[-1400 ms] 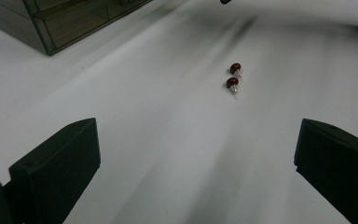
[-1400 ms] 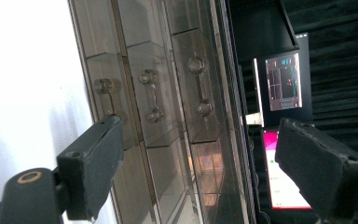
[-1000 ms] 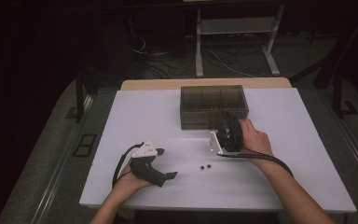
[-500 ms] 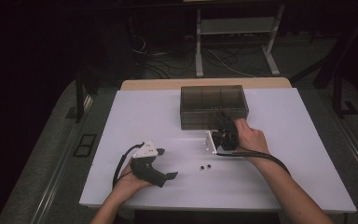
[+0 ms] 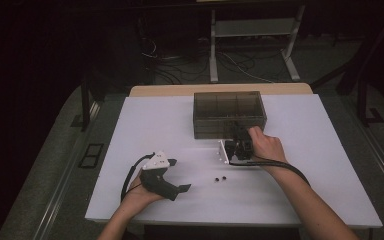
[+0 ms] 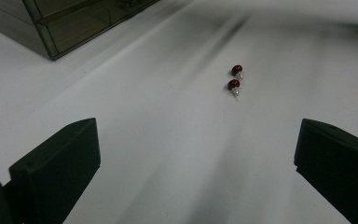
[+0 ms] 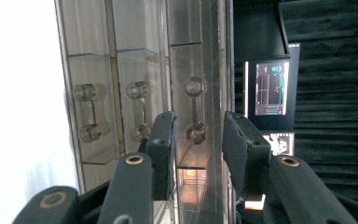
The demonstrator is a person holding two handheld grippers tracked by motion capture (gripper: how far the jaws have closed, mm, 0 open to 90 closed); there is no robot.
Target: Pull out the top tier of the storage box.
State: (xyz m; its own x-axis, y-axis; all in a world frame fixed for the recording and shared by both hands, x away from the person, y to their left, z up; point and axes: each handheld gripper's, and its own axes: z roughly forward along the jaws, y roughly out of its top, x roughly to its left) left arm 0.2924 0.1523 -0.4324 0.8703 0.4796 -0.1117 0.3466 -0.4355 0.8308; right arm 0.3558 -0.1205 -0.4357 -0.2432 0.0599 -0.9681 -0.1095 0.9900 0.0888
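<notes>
right gripper, jaws just closing either side of a drawer handle, not yet pinching, to pull it; left gripper rests spread, earrings ahead.

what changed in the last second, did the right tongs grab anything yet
The right tongs have edged up to the smoky drawer box, and their jaws have just been closing around one drawer handle; the pads do not yet press on it. The left tongs, the two red studs and the box stayed put.
</notes>
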